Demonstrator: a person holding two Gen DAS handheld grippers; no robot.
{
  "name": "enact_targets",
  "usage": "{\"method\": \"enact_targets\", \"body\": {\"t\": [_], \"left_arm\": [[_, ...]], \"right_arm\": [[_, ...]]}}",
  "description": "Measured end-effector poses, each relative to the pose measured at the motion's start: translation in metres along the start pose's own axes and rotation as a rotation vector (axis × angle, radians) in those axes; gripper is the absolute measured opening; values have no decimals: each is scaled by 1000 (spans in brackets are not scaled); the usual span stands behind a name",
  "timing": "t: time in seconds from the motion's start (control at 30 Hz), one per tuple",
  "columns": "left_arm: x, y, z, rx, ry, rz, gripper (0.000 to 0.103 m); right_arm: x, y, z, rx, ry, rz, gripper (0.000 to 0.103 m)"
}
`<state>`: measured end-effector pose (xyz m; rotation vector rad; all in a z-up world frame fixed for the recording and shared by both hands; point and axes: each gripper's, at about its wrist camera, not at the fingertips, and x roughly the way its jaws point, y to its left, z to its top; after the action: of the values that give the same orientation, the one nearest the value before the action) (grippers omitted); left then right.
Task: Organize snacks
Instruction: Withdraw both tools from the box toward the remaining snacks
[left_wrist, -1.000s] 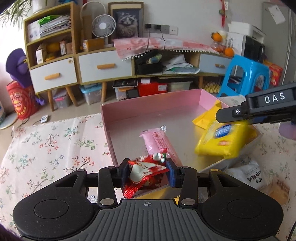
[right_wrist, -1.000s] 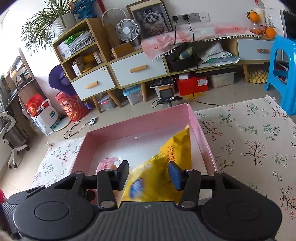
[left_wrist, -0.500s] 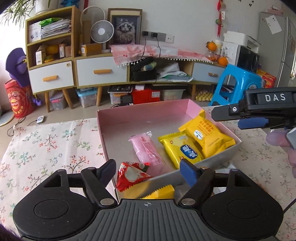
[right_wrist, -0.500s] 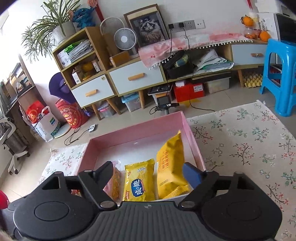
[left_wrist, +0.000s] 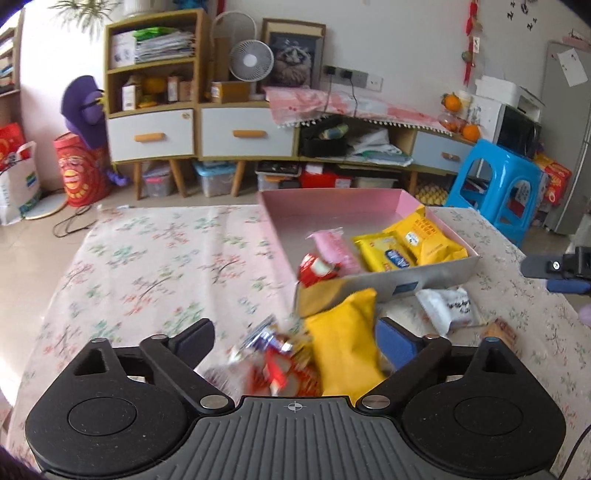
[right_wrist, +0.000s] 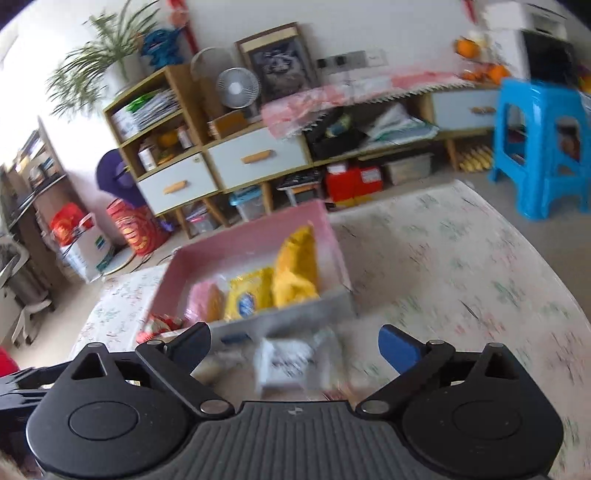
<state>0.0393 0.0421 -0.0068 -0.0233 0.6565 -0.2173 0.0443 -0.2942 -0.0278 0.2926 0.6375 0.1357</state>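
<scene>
Left gripper (left_wrist: 295, 341) and right gripper (right_wrist: 293, 345) jaws just opened wide, gripping nothing; snacks lie in the pink box (left_wrist: 332, 206); only the left view shows a loose yellow packet (left_wrist: 343, 343) outside.

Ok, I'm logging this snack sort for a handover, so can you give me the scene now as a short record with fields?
box: pink box on the floral tablecloth
in box: red packet, pink packet, two yellow packets
outside box: yellow pouch, white packet, blurred red wrappers
left gripper: open, holding nothing, jaws have just been opening
right gripper: open, holding nothing, jaws have just been opening
</scene>
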Motion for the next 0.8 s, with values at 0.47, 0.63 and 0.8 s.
{"method": "enact_targets", "body": {"t": [0.47,0.63,0.8], "left_arm": [[-30,23,-79,-173,11,85,97],[-28,13,-88,-180,8,103,97],[-27,-3,-82,-156,-28,82,97]], "right_arm": [[-28,0,-82,-122,-85,-244,90],[-21,11,-103,-207,-44,-229,90],[-30,24,-115,-265,-52,-189,90]]}}
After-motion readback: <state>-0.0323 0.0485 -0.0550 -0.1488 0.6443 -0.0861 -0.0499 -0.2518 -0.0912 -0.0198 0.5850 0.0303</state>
